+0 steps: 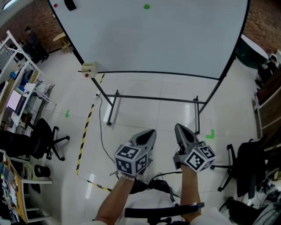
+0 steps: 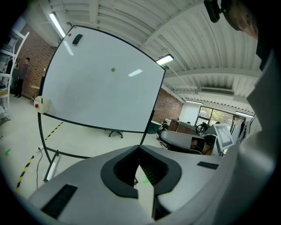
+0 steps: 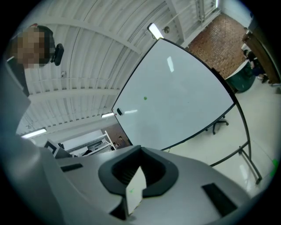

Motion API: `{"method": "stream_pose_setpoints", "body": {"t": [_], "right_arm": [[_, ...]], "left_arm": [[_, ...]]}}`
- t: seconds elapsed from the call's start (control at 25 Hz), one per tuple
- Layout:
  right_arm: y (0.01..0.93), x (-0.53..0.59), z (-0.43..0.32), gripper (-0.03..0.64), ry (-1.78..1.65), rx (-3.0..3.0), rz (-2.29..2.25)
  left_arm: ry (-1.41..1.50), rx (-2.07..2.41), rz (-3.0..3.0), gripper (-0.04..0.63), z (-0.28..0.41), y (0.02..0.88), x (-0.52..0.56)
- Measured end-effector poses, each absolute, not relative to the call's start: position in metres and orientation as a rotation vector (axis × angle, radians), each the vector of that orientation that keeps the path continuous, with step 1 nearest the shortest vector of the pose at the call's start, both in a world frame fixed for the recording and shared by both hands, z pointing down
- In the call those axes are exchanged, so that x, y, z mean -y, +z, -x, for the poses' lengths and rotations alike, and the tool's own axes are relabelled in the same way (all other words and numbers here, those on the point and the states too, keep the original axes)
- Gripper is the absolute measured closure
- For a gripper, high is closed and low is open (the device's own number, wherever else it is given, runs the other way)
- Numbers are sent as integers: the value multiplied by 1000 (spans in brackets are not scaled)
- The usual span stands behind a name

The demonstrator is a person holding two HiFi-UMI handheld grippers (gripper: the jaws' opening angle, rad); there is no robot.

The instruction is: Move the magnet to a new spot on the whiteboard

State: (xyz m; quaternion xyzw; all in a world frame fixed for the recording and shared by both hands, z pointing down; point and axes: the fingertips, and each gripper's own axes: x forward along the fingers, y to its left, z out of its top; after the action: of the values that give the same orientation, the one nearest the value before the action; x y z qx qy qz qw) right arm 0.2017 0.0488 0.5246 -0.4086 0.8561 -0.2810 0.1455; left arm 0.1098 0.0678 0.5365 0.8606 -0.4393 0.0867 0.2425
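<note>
Two hand-held claws, left [image 1: 148,133] and right [image 1: 180,128], are held out side by side over the tiled floor [image 1: 145,90]. Both have their jaws closed tip to tip w/ nothing between them, and both are well short of the whiteboard [image 1: 175,44] on its black stand. The small green magnet [image 1: 146,6] sits high on the board, approx. mid-width, well apart from either claw. It is ahead of and above them, a bit nearer the left claw's line than the right's, w/ a dark eraser [image 1: 69,4] off to its left at the board's top corner.
</note>
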Motion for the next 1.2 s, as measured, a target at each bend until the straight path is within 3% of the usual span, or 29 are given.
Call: {"method": "stream_pose_setpoints", "body": {"t": [0.52,1.2], "right_arm": [[533,-74,-140,614,-829,-2516,1117],[469,-109,-80,614,-499,-2515,1543]], "left_arm": [[210,1302,-2313,598,-34,534,-82],[79,1137,-2513,598,42,473,-81]]}}
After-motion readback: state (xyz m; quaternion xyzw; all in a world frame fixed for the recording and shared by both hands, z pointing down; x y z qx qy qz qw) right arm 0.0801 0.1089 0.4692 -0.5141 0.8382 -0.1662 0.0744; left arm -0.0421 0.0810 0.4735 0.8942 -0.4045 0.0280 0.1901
